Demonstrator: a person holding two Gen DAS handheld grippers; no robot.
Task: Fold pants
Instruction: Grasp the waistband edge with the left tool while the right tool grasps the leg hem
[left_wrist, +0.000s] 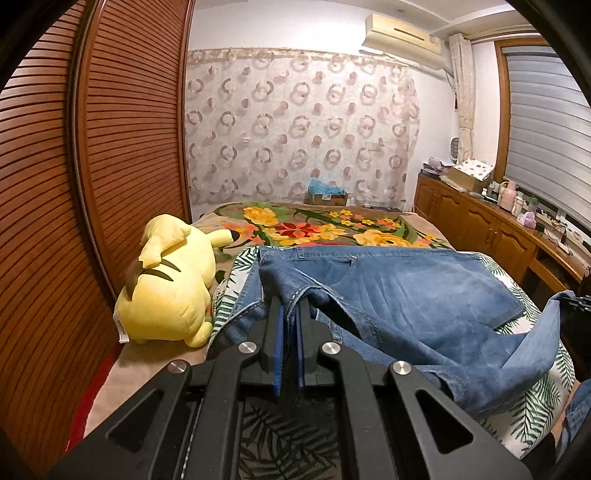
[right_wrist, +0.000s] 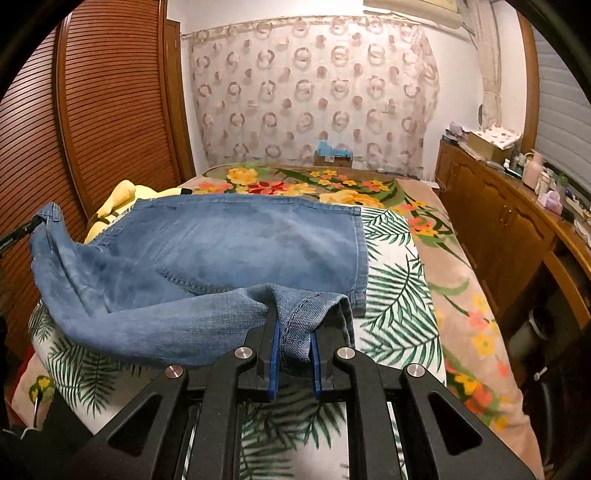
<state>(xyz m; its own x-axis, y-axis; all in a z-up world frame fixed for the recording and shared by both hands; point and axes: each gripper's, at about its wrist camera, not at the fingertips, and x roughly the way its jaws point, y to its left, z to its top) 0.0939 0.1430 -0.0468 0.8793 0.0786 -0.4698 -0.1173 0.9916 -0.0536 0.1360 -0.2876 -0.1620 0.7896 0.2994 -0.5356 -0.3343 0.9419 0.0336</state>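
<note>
Left wrist: tool (left_wrist: 290, 306) pinches pants (left_wrist: 399, 291) waistband.

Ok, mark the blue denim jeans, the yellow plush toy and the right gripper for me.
blue denim jeans (right_wrist: 240, 240): right wrist view, flat leg panel.
yellow plush toy (left_wrist: 170, 291): left wrist view, its back.
right gripper (right_wrist: 293, 332): right wrist view, between the fingers, clamped on denim.

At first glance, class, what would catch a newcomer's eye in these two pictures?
The blue jeans spread across the leaf-print sheet, with a lifted fold of denim pinched at one end by the left tongs and at the other by the right tongs. Next, the yellow plush toy lying on the bed's left side beside the slatted wooden wardrobe doors.
</note>
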